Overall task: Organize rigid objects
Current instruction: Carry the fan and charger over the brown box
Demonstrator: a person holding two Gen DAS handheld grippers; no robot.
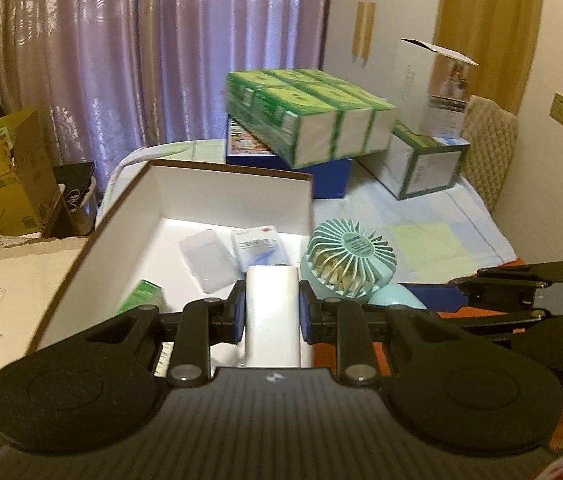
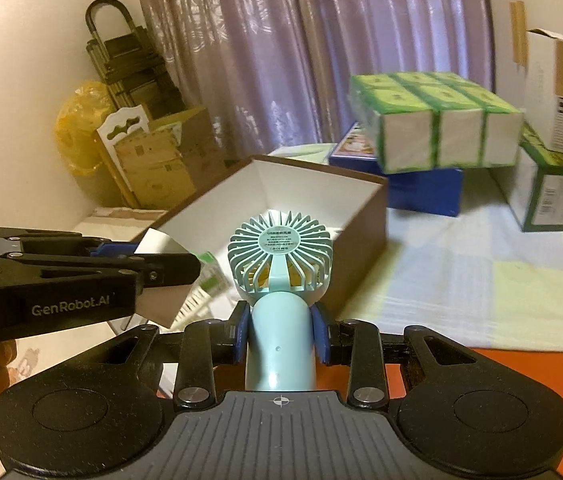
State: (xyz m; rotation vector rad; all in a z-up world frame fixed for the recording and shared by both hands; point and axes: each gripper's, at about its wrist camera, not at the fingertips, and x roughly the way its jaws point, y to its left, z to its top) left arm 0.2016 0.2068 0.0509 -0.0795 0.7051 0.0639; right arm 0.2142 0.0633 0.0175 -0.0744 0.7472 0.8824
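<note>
The left tool clamps a smooth white block, hard, glossy and likely slippery, by its flat sides, while the right tool grips a mint handheld fan low on its rounded handle, its slatted plastic head probably light and brittle. Just ahead of both tools sits the open brown box, already holding a clear case and small packets; beyond it, stacked green packs and cartons crowd the desk.

warm dim indoor light | motion blur | fisheye-bent, vignetted edges
</note>
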